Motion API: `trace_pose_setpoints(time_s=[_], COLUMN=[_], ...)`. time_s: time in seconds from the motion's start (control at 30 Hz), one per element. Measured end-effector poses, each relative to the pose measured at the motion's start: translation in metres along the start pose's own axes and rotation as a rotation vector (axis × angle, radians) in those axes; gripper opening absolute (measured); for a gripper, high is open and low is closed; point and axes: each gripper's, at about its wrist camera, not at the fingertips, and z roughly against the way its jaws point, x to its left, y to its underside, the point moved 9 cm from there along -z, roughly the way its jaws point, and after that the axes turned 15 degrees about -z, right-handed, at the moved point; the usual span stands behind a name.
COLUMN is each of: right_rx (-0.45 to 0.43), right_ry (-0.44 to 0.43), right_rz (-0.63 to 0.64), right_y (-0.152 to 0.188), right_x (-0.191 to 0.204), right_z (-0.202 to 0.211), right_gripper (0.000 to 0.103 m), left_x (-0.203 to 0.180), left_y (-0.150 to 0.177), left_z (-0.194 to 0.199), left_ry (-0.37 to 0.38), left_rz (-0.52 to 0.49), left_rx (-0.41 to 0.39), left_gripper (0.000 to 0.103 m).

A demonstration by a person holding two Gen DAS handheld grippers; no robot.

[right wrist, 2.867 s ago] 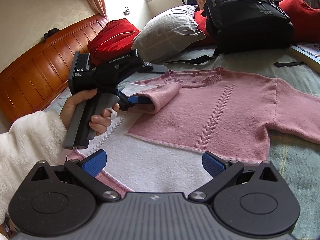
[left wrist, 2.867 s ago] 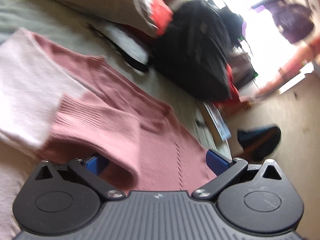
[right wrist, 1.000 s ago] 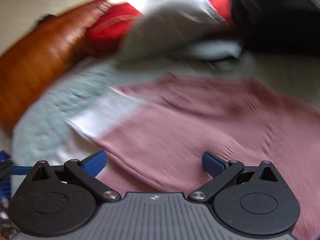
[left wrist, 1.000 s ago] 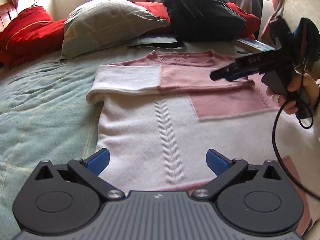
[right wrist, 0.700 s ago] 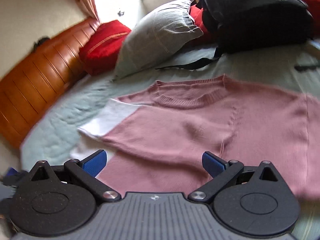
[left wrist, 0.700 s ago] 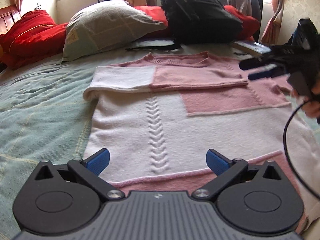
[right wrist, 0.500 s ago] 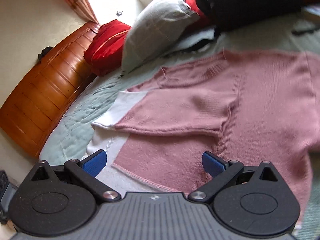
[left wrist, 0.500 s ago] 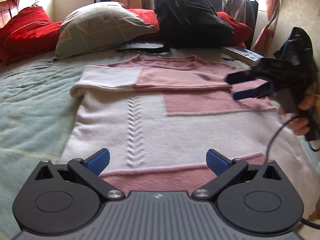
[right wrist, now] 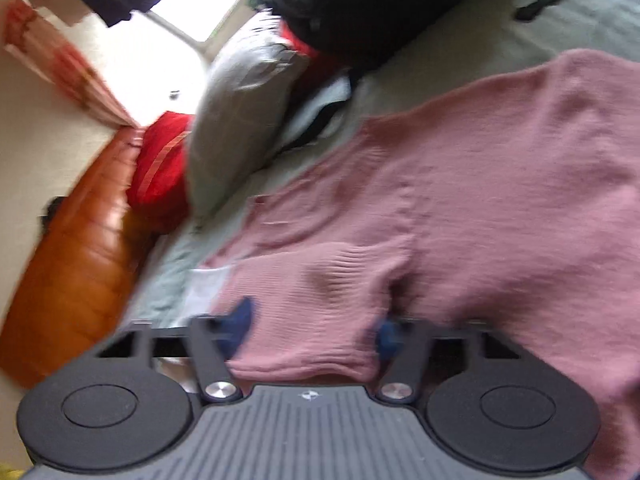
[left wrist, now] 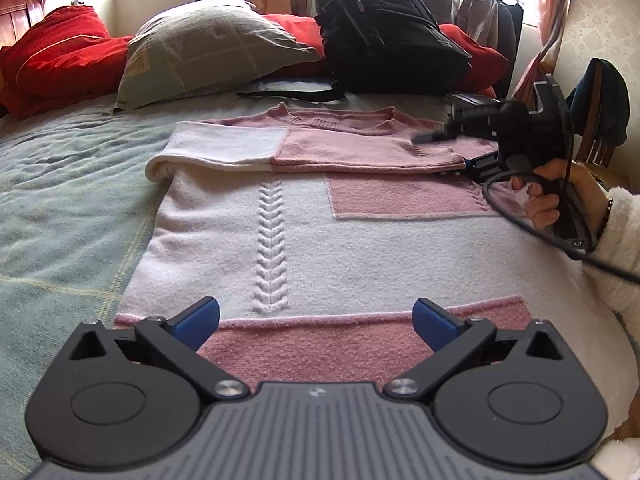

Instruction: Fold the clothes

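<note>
Pink-and-white knit sweater [left wrist: 360,240] lies flat on the bed [left wrist: 60,208], one sleeve [left wrist: 304,148] folded across the chest. Right gripper [right wrist: 312,328] jaws are closing with that sleeve's ribbed cuff [right wrist: 340,280] between them; the view is blurred, but the pads look to be on the knit. Left gripper [left wrist: 316,316] is spread wide, nothing in it, hovering over the hem. Risks, my read: bite is only on the cuff edge, so soft knit could slip out on pull; dragging could also undo the sleeve fold or bunch the body, since the left isn't pinning anything
</note>
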Motion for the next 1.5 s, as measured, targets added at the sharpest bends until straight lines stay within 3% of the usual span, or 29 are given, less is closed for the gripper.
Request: trace_pose_setpoints(time_s=[0.03, 0.47, 0.77, 0.87, 1.03, 1.07, 1.3, 1.4, 1.5], right_rx=[-0.004, -0.105, -0.109, -0.143, -0.115, -0.098, -0.005, -0.034, -0.067], right_ry=[0.012, 0.058, 0.204, 0.176, 0.129, 0.134, 0.189, 0.223, 0.274], right_rz=[-0.016, 0.145, 0.162, 0.188, 0.304, 0.336, 0.405, 0.398, 0.500], right_y=[-0.001, -0.034, -0.037, -0.036, -0.021, -0.015, 0.009, 0.008, 0.021], right_x=[-0.005, 0.033, -0.002, 0.013, 0.051, 0.056, 0.044, 0.042, 0.051], right_z=[0.001, 0.015, 0.017, 0.027, 0.018, 0.010, -0.027, -0.012, 0.013], right_gripper=[0.008, 0.009, 0.014, 0.018, 0.053, 0.056, 0.059, 0.059, 0.072], left_x=[0.000, 0.001, 0.001, 0.000, -0.004, -0.005, -0.001, 0.003, 0.005], left_y=[0.000, -0.005, -0.004, -0.004, -0.005, -0.005, 0.007, 0.013, 0.014], left_z=[0.000, 0.009, 0.008, 0.007, 0.006, 0.006, 0.005, 0.005, 0.011], left_ry=[0.001, -0.006, -0.007, -0.010, -0.012, -0.011, -0.023, -0.038, -0.038], left_rz=[-0.001, -0.005, -0.012, -0.022, -0.042, -0.044, -0.039, -0.035, -0.029], left_rx=[-0.001, -0.016, -0.010, -0.005, 0.002, 0.004, 0.041, 0.059, 0.045], left_gripper=[0.102, 0.102, 0.102, 0.102, 0.102, 0.102, 0.102, 0.102, 0.102])
